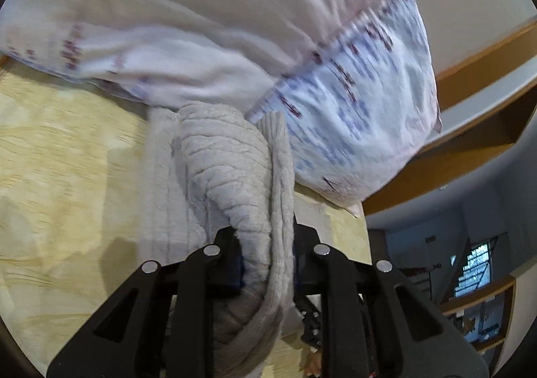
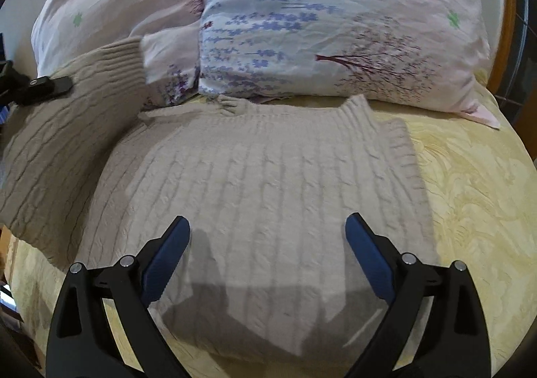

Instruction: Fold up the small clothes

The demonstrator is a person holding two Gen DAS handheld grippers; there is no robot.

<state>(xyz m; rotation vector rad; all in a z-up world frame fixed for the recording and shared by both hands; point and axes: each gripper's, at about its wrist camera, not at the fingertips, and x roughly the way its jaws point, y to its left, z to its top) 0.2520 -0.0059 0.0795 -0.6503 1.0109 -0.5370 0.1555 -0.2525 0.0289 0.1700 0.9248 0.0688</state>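
A beige cable-knit sweater [image 2: 255, 176] lies flat on the yellow bedspread [image 2: 470, 196], collar toward the pillows. My right gripper [image 2: 267, 243] is open and empty, hovering over the sweater's lower body. My left gripper [image 1: 266, 260] is shut on the sweater's left sleeve [image 1: 231, 159] and holds it lifted. In the right wrist view the left gripper's fingertips [image 2: 53, 85] show at the far left, on the raised sleeve [image 2: 60, 143], which hangs above the sweater's left side.
Two floral pillows [image 2: 329, 25] lie against the head of the bed right behind the sweater's collar; one also fills the top of the left wrist view [image 1: 352, 102]. A wooden bed frame [image 1: 470, 156] and shelves [image 1: 480, 307] stand beyond the bed's edge.
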